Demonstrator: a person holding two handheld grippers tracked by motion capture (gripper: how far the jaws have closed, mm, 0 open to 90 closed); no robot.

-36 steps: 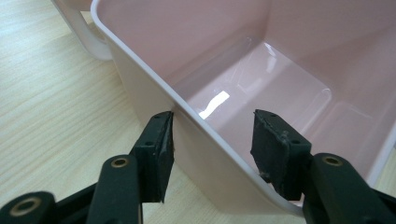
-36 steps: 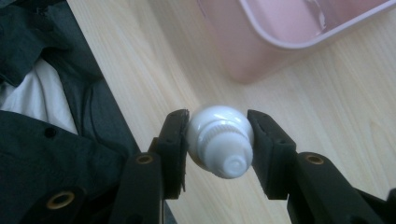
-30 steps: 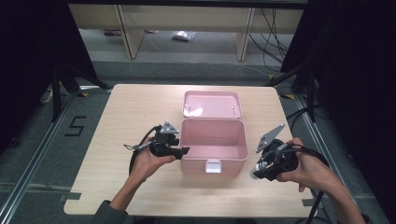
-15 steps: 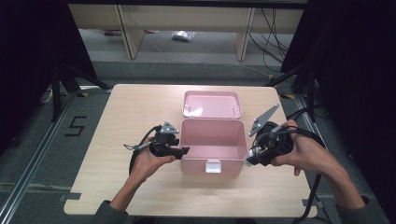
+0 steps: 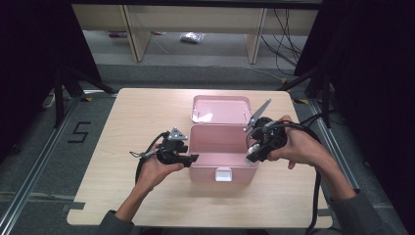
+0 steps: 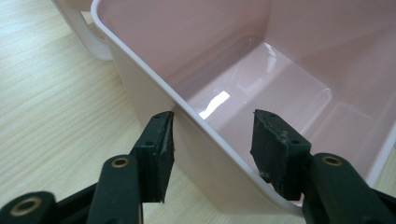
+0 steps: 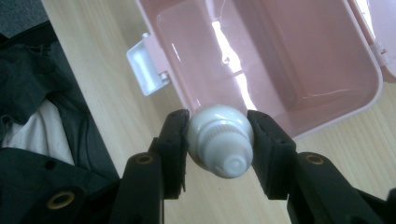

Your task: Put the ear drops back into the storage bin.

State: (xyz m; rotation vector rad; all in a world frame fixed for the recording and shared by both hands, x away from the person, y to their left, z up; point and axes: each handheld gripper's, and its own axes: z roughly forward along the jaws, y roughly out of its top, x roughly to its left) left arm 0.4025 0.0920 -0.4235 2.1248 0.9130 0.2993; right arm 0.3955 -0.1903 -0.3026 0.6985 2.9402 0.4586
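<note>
Left gripper, left of centre in the high view, straddles the near-left wall of the pink box with its jaws spread — one outside, one inside — probably to steady the box on the desk. Right gripper pinches a small white ribbed cap or bottle just over the box's right rim, seemingly for a drop inside. From above that white thing is a mere speck; the right gripper view shows its ribbing, the bare interior and the white latch. The lid lies open behind.
</note>
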